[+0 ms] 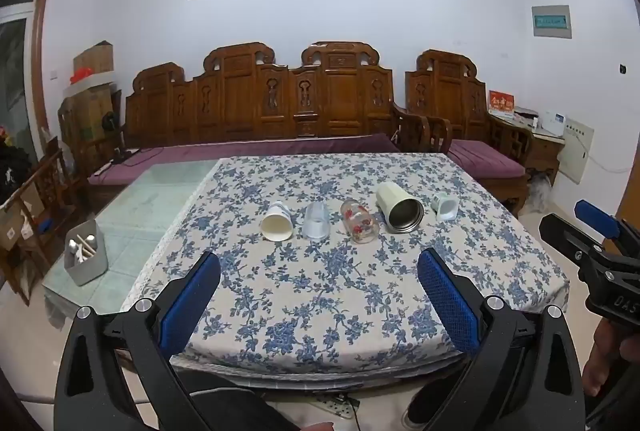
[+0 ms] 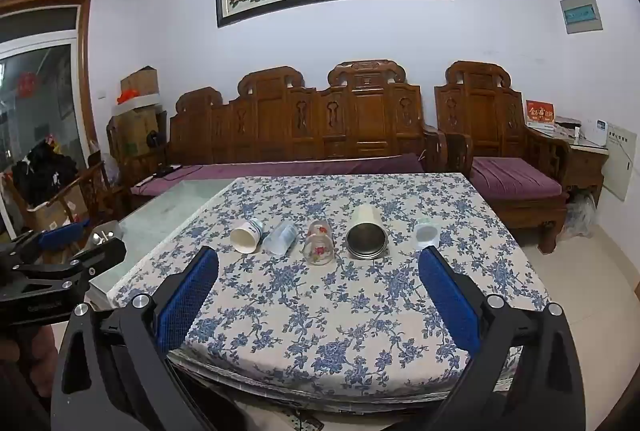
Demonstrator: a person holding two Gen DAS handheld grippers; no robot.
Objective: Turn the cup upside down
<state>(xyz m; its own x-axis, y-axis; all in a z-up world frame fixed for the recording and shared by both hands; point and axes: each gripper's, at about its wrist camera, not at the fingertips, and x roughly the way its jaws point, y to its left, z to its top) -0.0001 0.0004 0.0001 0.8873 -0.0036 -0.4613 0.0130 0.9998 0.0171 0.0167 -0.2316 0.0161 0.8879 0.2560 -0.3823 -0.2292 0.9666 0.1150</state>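
Note:
Several cups lie on their sides in a row on the floral tablecloth (image 1: 320, 291), mouths toward me: a white paper cup (image 1: 277, 222), a clear plastic cup (image 1: 316, 219), a glass with red flowers (image 1: 359, 222), a cream steel-lined tumbler (image 1: 400, 207) and a small white cup (image 1: 445, 207). The same row shows in the right wrist view: paper cup (image 2: 246, 235), plastic cup (image 2: 281, 239), flowered glass (image 2: 318, 243), tumbler (image 2: 367, 234), small cup (image 2: 426, 234). My left gripper (image 1: 320, 275) is open and empty, near the table's front edge. My right gripper (image 2: 318, 271) is open and empty there too.
A grey utensil holder (image 1: 86, 255) stands on the bare glass table part at left. A carved wooden sofa (image 1: 260, 103) with purple cushions lies behind the table. The right gripper shows at the left view's right edge (image 1: 600, 251); the left gripper shows at the right view's left edge (image 2: 60, 263).

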